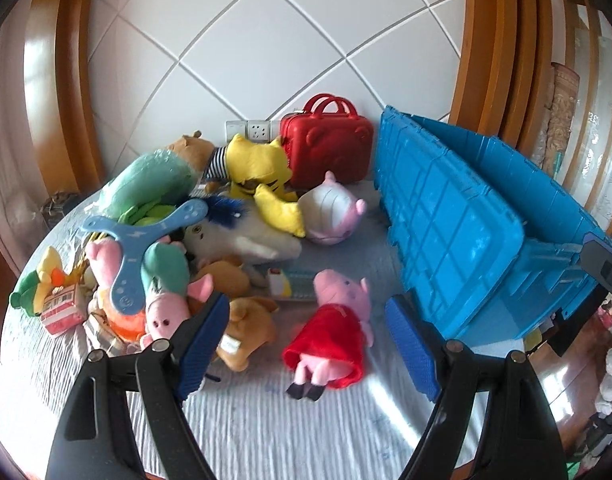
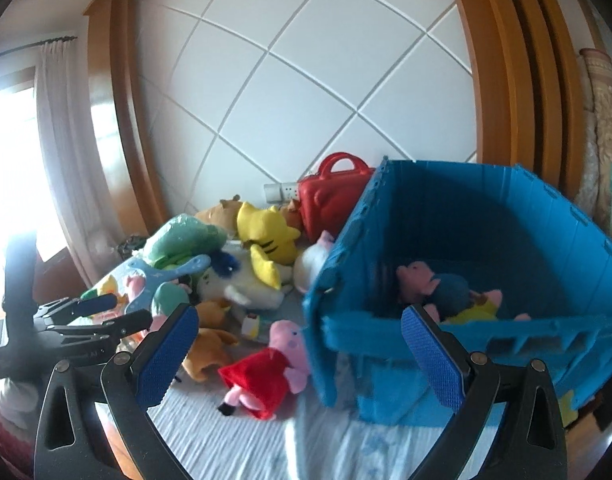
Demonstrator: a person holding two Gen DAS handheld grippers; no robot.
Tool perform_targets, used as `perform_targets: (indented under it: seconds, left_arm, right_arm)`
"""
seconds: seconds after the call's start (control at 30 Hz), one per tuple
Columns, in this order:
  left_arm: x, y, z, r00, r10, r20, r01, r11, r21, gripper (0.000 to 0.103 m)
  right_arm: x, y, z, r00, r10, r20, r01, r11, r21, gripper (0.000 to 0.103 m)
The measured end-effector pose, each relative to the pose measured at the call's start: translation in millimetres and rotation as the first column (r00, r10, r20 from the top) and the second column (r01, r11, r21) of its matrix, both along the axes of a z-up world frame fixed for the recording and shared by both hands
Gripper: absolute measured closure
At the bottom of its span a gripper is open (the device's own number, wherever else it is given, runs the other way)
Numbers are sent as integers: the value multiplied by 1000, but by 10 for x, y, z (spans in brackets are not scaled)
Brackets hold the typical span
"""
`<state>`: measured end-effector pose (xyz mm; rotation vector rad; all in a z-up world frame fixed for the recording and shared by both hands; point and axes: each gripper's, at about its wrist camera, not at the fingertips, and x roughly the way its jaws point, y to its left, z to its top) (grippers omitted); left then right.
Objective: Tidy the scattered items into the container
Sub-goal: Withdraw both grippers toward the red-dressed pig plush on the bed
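Left gripper (image 1: 307,344) fingers spread wide, nothing held; the pig plush in red dress (image 1: 331,328) lies directly between and just beyond them on the bed (image 1: 266,432), face up, head toward the wall. Right gripper (image 2: 300,352) equally wide, empty, hanging at the near rim of the blue crate (image 2: 445,328); one pig toy in blue (image 2: 445,288) already lies inside. Judged next pick: the red-dress pig, nearest the crate. Best to close across the soft torso, not the thin legs, and lift clear of the crate wall before release. The heap behind, with the yellow plush (image 1: 258,168) and blue boomerang (image 1: 146,236), sits toward the bed's left side; red case (image 1: 325,144) at the far edge.
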<state>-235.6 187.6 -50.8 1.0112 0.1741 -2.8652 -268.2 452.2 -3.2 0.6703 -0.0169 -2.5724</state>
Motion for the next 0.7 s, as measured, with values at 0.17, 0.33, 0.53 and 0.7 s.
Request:
perform_targets:
  seconds: [0.17,0.33,0.53,0.7]
  left_arm:
    - [76,-210,-140,999,18,30,-18,999,27,23]
    - [243,-423,-191,995,93,23,-94,995,32,23]
    - [469,-648,-244,972,222,72,-223,975,6,23]
    - [716,-789,-305,941,315,120,-316,949,-17,23]
  right_arm:
    - [124,-211,-67,1000,3,20,-4,1000,28,0]
    - [145,-398,-48,998,58,8,-58,997,46,0]
    - [115,-604,-140,984,175,31,-176,984,37,0]
    - [74,-784,-294,961,268,66,-269,963,4,0]
